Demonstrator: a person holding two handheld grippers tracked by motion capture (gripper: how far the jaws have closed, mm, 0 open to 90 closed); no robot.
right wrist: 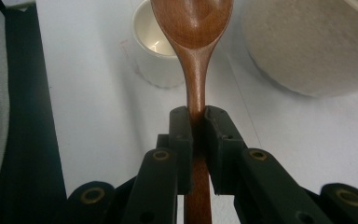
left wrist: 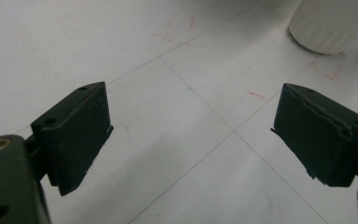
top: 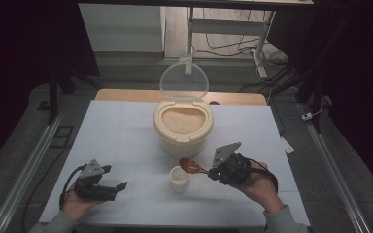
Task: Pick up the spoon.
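- The right gripper (top: 208, 171) clamps a wooden spoon (right wrist: 196, 56) by its handle, jaws tight on both sides.
- The spoon's bowl hangs above the rim of a small white cup (top: 179, 178), which stands on the table (top: 126, 131).
- Just behind the cup sits a cream rice bin (top: 183, 127), lid (top: 184, 81) raised.
- The left gripper (top: 119, 186) rests at the table's near left, jaws wide apart and empty.

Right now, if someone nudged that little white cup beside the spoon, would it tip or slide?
The small white cup looks short and wide-based, so it would probably slide rather than tip. It seems light, as its inside looks empty in the right gripper view. The wooden spoon hovers right above it, so a bump from there could shift it.
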